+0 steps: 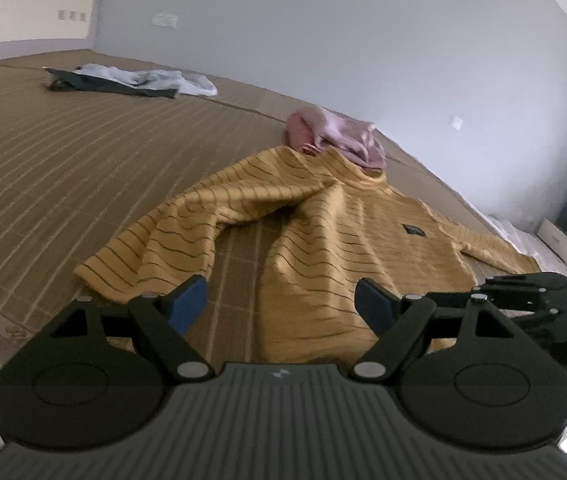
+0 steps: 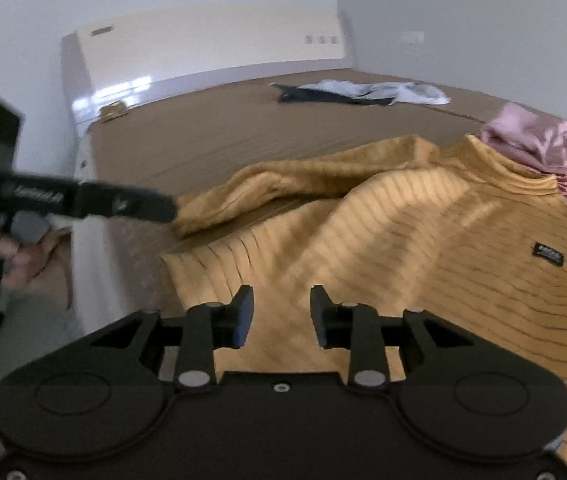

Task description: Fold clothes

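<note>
**Two open grippers over a rumpled yellow sweater**

Largest first: brown slatted bamboo mat (image 1: pixel 63 168) covers the bed and fills most of both views.

On it, centre to lower right of the left wrist view, lies a mustard-yellow knit sweater with thin dark stripes (image 1: pixel 347 232). Collar points toward the wall, a small black label sits on the chest, and one sleeve is bunched and creased across the body. It is spread but not flat, and no fold shows.

A crumpled pink garment (image 1: pixel 335 136) touches the collar end. A grey-white and dark pile of clothes (image 1: pixel 131 82) lies well apart, upper left.

Left gripper (image 1: pixel 281 306): jaws wide apart, holding nothing, above the hem region. Right gripper (image 2: pixel 281 316): jaws apart, empty, over the body near the hem.

Judgement: smooth the cloth before any fold. Take the bunched sleeve at a single layer near the cuff, draw it out straight, and keep the pink garment from dragging along.
</note>
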{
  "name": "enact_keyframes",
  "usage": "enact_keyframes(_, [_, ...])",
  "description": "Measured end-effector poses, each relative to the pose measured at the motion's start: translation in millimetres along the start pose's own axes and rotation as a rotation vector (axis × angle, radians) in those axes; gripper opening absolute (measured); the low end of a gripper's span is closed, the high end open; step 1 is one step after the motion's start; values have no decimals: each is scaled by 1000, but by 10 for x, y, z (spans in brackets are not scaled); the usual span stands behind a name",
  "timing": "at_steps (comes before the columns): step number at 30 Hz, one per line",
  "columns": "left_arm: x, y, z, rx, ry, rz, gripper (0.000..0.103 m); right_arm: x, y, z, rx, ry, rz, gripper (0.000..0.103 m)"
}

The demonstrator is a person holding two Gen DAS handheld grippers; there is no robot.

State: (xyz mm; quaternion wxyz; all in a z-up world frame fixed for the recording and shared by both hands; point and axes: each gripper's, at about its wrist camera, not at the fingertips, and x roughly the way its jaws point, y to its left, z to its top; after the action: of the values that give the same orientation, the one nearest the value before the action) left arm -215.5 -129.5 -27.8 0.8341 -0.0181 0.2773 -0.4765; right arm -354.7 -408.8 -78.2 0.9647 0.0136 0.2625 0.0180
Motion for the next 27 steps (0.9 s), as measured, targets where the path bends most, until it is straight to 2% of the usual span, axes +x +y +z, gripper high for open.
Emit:
enact_keyframes(1, [7, -22, -5, 14, 19, -24, 85, -15, 4, -18, -10, 6, -6, 45])
enact_keyframes(3, [21, -88, -20, 58, 54, -56, 85, -44, 12, -54, -30, 17, -18, 51])
enact_keyframes(5, [39, -180, -42, 123, 91, -68, 85, -73, 20, -90, -50, 29, -30, 51])
enact_keyframes(10, [142, -417, -111, 333, 149, 38, 85, -152, -111, -198, -6, 40, -62, 52])
enact_keyframes(14, [408, -558, -40, 391, 187, 127, 85, -191, -336, -238, 91, 39, -161, 52])
enact_keyframes(16, [591, -674, -22, 485, 192, 176, 85, -167, -401, -266, 105, 54, -200, 52])
enact_keyframes(20, [921, -731, -108, 667, 258, 312, 85, -108, -457, -362, 102, 114, -242, 52])
enact_keyframes(22, [951, -665, -179, 688, 280, 322, 85, -109, -473, -410, 107, 119, -240, 54])
enact_keyframes(25, [854, -490, -156, 611, 267, 310, 86, -119, -500, -467, 122, 113, -227, 57])
enact_keyframes(27, [767, -368, -101, 572, 257, 350, 86, -123, -520, -479, 135, 109, -210, 61])
